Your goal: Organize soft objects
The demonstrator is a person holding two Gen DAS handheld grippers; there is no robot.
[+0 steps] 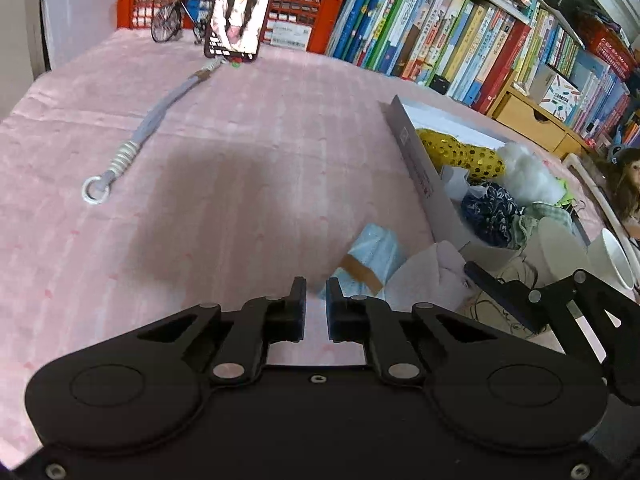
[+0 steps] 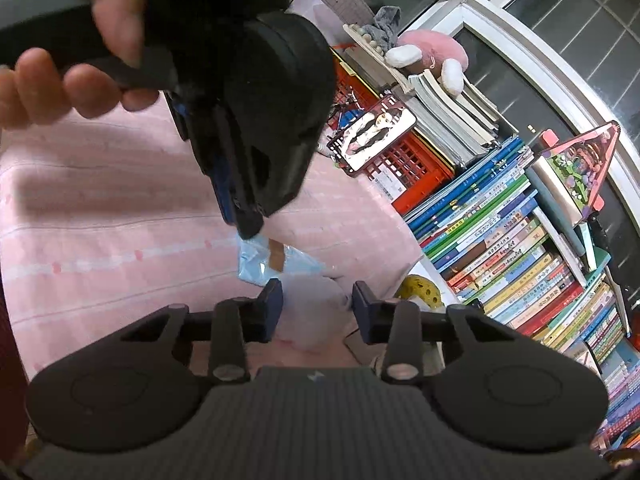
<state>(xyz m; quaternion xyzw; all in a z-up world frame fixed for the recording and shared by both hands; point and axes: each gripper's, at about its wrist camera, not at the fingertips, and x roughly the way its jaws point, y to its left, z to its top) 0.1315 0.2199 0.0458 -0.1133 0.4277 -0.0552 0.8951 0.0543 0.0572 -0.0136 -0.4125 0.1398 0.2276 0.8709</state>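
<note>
A light blue soft pack with a brown tape strip [image 1: 370, 258] lies on the pink cloth, with a pale pink soft item [image 1: 430, 276] touching its right side. My left gripper [image 1: 316, 300] hovers just in front of the blue pack, jaws nearly closed and empty. An open box [image 1: 420, 168] to the right holds a yellow sequined item [image 1: 460, 152], white stuffing [image 1: 528, 172] and a dark patterned cloth [image 1: 490, 212]. My right gripper [image 2: 318, 304] is open, its jaws standing either side of the pink item [image 2: 316, 308]. The blue pack [image 2: 276, 260] lies beyond it.
A grey strap with a ring [image 1: 132, 148] lies at the left. A phone [image 1: 240, 8] stands at the back before a red crate [image 1: 304, 4]. Books [image 1: 480, 36] line the right. Paper cups [image 1: 612, 260] stand near the box. The left gripper body [image 2: 256, 112] fills the right wrist view's top.
</note>
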